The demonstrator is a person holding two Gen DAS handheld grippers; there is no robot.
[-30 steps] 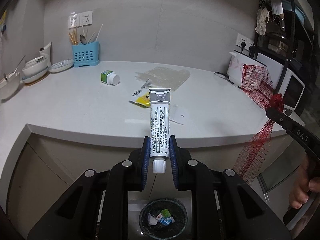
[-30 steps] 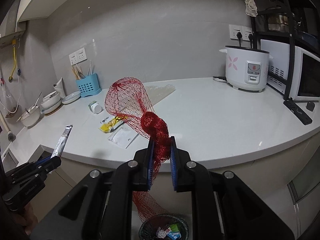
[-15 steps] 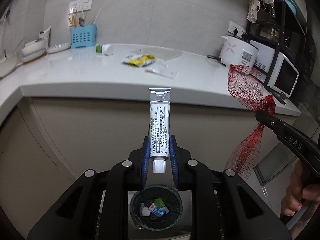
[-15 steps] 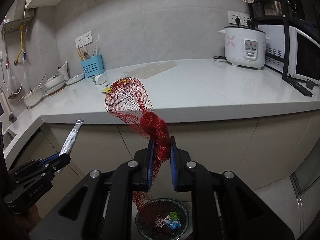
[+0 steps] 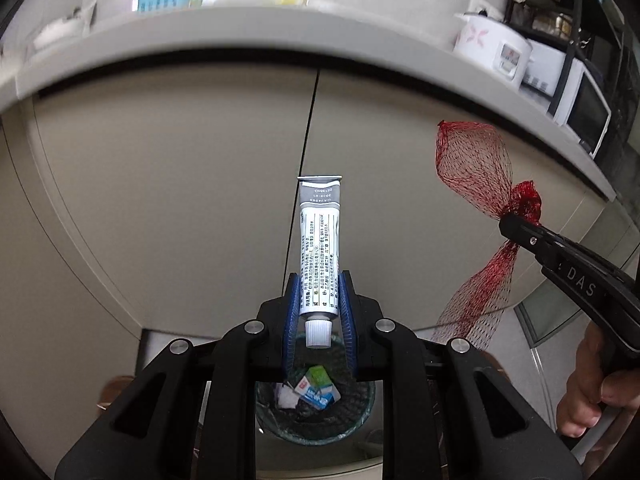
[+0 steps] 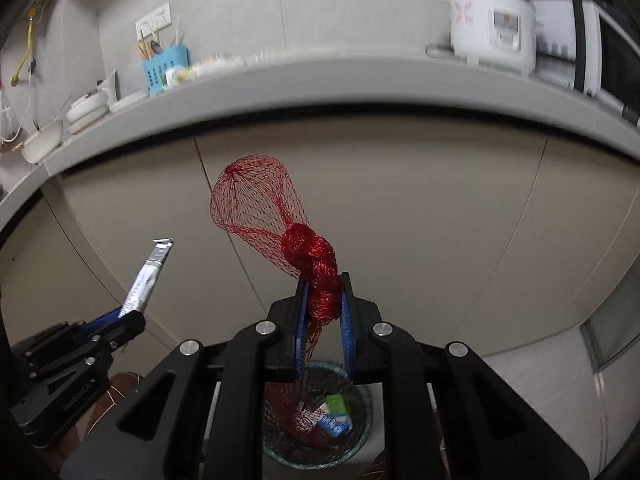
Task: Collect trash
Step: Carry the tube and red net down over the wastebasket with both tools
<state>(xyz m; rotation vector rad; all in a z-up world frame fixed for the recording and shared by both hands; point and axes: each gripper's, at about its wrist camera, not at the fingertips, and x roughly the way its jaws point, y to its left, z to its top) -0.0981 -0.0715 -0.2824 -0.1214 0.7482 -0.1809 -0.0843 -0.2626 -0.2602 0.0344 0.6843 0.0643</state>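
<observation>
Both grippers have dropped from countertop height to below the counter edge since the earlier frames, and the cabinet doors [image 5: 200,184] now fill the background where the worktop did.

Left gripper [image 5: 319,308] is clenched on 1 white tube [image 5: 319,248], gripped near its capped end with the crimped end pointing away from the camera. Right gripper [image 6: 323,300] is clamped on 1 red mesh net bag [image 6: 256,196], pinched at its knot, with the loose tail hanging down into the bin.

Directly under both sets of jaws stands 1 mesh waste bin [image 5: 362,400], already holding a small green-and-blue carton and some white scraps.

By my reading, this is the drop step: 2 pieces of trash are carried over the bin and not yet released. Next, each hand needs to spread its jaws while centred over the rim; the net may snag on the blue pads, so a small shake could be needed.
</observation>
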